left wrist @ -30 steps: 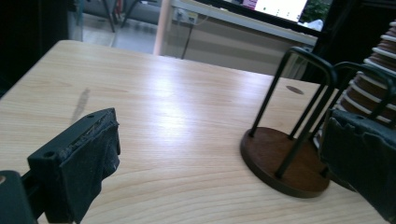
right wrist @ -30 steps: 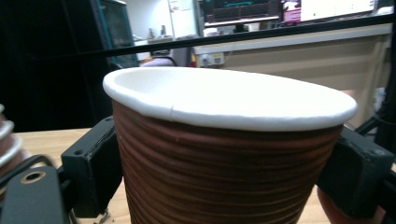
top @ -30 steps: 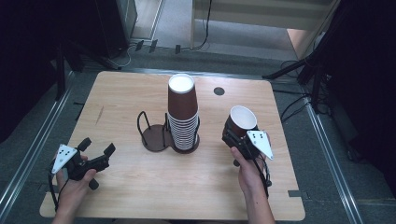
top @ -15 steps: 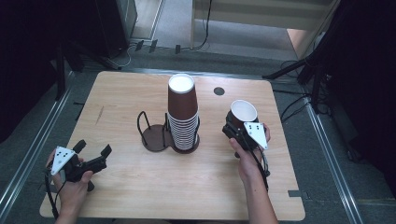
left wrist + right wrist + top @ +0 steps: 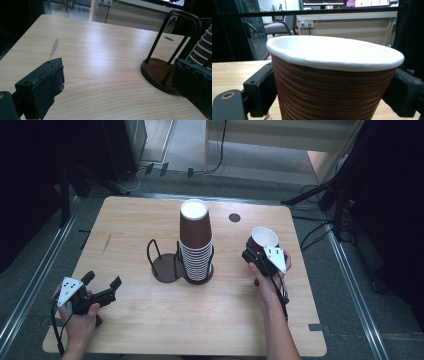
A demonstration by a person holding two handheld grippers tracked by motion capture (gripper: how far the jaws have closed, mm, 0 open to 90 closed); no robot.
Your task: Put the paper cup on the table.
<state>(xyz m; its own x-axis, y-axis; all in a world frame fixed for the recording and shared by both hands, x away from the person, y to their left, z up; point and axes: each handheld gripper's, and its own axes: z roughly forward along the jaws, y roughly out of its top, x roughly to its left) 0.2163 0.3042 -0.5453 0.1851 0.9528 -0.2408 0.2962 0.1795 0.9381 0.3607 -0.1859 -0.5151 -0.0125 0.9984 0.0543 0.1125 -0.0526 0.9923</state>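
Wooden table [image 5: 150, 320], grey floor [image 5: 190, 150], dark surroundings

Two forearms enter from the bottom edge, each hand carrying a gripper

The left gripper [image 5: 102, 285] sits at the lower left of the frame, its jaws spread wide and holding nothing, pointing right and slightly up; the left hand [image 5: 80, 312] grips it from below; the right gripper [image 5: 256, 251] lies right of centre, jaws clamped on either side of a cup's wall; the right hand [image 5: 265, 282] holds it, forearm running down to the bottom edge.
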